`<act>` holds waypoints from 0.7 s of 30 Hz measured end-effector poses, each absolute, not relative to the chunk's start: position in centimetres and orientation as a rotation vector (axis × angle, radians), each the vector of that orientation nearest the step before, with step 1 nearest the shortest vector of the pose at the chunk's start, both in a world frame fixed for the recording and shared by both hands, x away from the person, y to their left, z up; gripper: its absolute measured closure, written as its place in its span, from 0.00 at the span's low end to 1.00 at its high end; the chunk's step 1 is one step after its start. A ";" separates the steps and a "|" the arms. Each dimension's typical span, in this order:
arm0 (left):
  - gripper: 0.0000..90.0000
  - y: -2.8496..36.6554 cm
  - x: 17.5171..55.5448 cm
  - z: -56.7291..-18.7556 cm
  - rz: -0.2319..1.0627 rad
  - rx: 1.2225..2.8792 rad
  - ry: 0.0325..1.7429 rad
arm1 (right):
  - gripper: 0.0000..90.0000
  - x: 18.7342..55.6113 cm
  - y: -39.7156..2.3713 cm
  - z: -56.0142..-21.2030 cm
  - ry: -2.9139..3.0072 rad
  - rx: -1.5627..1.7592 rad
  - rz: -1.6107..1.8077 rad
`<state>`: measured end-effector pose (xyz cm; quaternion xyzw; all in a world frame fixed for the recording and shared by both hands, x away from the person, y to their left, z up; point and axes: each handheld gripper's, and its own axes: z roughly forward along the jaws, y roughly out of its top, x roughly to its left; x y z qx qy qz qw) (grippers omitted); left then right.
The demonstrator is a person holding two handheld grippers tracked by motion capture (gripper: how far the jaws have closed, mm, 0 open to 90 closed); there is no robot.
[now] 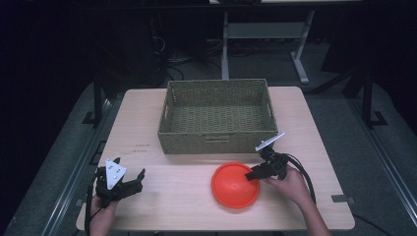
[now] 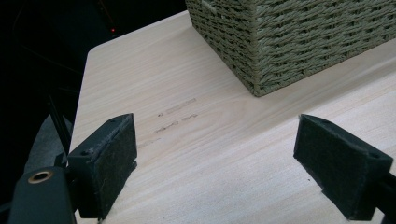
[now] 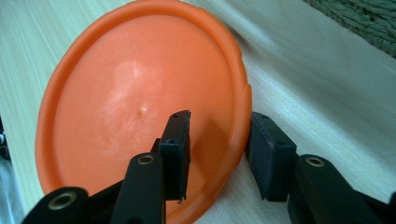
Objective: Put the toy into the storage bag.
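Round glossy orange plate (image 1: 235,185); right hand-held gripper (image 3: 218,151) straddles rim; woven basket (image 1: 216,140).

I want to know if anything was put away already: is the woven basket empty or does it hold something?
Empty. In the high view the basket shows only its bare woven floor, and the orange plate lies outside it on the table.

High view overhead facing forward, gripper views low and close, woven basket (image 1: 218,116) (image 2: 299,37) shared with left gripper view
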<state>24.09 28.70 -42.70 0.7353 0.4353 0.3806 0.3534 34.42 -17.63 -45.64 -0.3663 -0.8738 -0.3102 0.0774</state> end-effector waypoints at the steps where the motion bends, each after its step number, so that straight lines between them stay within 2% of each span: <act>1: 0.14 28.7 24.1 -42.7 0.984 1.902 1.126 | 0.67 34.4 -17.6 -45.6 -2.618 -1.097 -0.929; 4: 0.14 28.7 24.1 -42.7 0.988 1.902 1.126 | 0.72 34.4 -17.8 -45.5 -2.610 -1.104 -0.948; 12: 0.14 28.6 24.0 -42.7 0.994 1.893 1.121 | 0.73 34.7 -17.9 -45.9 -2.587 -1.107 -0.939; 21: 0.14 28.5 24.0 -42.6 1.001 1.909 1.109 | 0.84 34.2 -18.0 -44.6 -2.601 -1.069 -1.029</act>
